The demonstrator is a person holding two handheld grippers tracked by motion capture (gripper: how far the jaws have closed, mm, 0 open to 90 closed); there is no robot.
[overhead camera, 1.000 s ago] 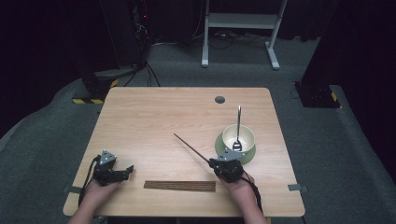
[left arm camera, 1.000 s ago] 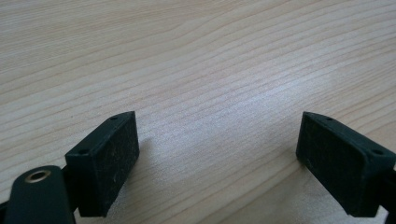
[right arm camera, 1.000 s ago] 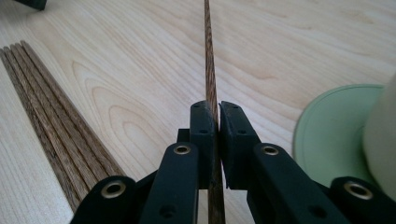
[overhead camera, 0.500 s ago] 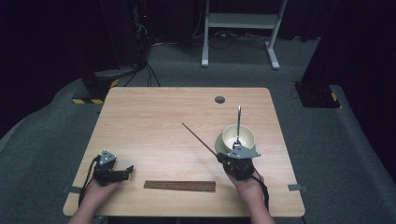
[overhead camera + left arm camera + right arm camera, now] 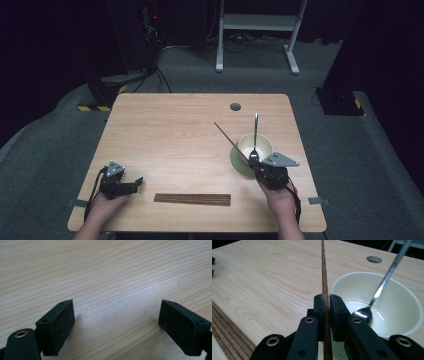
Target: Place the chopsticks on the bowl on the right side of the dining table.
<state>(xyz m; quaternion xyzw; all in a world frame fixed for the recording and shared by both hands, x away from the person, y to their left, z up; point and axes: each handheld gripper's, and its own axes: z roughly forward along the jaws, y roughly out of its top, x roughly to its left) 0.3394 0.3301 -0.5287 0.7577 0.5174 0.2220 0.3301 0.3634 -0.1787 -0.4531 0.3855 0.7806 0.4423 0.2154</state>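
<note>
Chopstick [image 5: 323, 270] is sitting clamped in the right gripper [image 5: 327, 305], pointing ahead of its jaws, bowl [image 5: 402, 322] just beside. Tip should be going over the rim without knocking the spoon [image 5: 384, 280]. Left gripper [image 5: 117, 327] is resting open and empty.

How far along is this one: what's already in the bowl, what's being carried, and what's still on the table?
Done: a spoon already stands in the bowl. In hand: the right gripper is shut on one chopstick, held beside the bowl, not yet in it. Left: a row of chopsticks lies at the table's near edge. The left gripper rests open, holding nothing.
</note>
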